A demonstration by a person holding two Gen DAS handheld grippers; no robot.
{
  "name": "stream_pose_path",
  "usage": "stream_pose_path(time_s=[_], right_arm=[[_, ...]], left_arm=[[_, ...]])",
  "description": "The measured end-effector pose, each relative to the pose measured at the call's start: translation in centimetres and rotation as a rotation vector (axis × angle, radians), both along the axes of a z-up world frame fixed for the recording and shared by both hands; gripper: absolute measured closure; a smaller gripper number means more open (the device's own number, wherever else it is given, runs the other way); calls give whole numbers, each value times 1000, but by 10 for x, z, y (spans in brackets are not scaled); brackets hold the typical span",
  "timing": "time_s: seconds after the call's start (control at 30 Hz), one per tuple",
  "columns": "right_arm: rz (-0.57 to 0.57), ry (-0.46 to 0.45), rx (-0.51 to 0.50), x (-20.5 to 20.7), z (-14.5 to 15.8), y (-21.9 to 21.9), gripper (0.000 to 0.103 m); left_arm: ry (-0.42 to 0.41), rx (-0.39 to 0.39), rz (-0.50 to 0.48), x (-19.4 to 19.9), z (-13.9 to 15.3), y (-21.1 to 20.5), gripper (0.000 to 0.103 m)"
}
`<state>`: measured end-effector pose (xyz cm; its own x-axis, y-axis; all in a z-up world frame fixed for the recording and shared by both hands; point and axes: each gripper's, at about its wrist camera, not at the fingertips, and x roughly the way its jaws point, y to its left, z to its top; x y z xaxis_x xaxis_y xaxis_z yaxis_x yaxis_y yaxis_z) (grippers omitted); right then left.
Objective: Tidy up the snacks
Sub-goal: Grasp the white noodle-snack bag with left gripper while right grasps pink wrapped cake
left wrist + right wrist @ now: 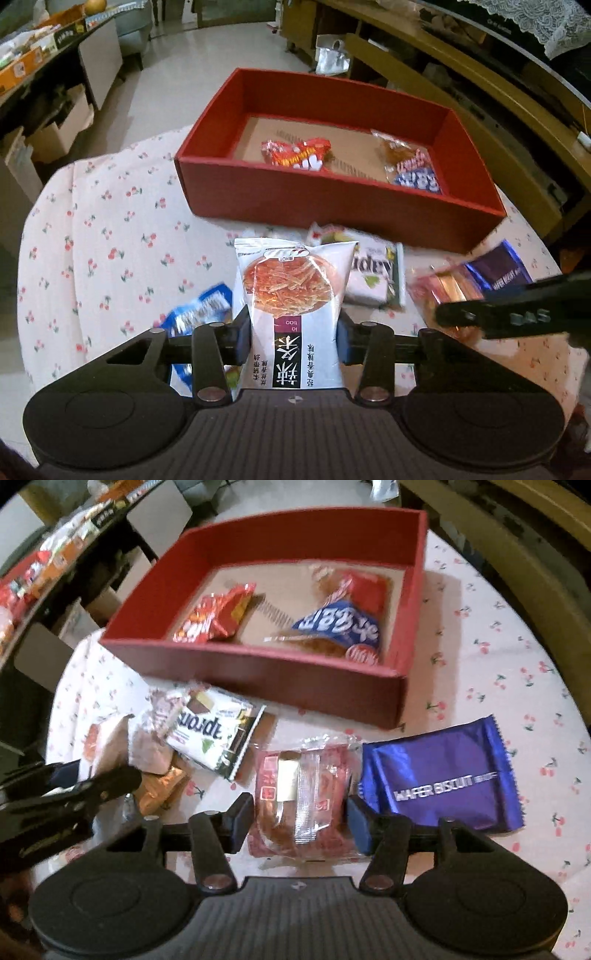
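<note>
Snacks: left gripper [293, 332] clamped on white packet [295, 295] (right gripper [299, 814] pinching red packet [301, 801]), lift clear, drop into red box [332, 206] at 12 o'clock.

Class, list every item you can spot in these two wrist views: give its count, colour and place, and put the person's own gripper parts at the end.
Box: one, red, open, on the far part of the table.
Packets in box: two, a red one on the left, a blue-and-red one on the right.
Spicy strip bag: one, white, between the left fingers.
Red clear-wrapped snack: one, between the right fingers.
Wafer biscuit pack: one, purple, to its right.
White-and-green pack: one, before the box.
Orange foil packet: one, near the left gripper.
Blue packet: one, partly hidden.
Tablecloth: one, white, cherry print.
Left gripper: black, gripping.
Right gripper: black, at the snack.
</note>
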<state>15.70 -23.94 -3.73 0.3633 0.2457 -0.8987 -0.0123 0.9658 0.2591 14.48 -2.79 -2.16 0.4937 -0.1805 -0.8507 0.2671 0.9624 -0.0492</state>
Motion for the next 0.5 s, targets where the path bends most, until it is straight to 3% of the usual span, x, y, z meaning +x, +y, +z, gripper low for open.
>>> stream_pose_path(time_s=[0.2,0.27,0.3,0.33,0.4,0.5], right_arm=[[59,-44,-107,-2,-5,21,26],[79,-45,-90,-3,-6,21,14],[93,-48,-83,-4,-6,22,13],[100,-52,-95,-5,-6,24,15],[102,-64,-160,-9,-4,28,31],[135,-71,-171,-16,-2,26,31]], left_arm=[[43,49,-52,-8,-22,-13,45],[39,77,-81,-13,-26,-21,38],[39,86,-96,-15,-28,-24,36],[39,90,-105,-17,-29,-26,35],[37,104,-108,-20,-30,-27,35],[54,82,-95,-23,-29,-23,45]])
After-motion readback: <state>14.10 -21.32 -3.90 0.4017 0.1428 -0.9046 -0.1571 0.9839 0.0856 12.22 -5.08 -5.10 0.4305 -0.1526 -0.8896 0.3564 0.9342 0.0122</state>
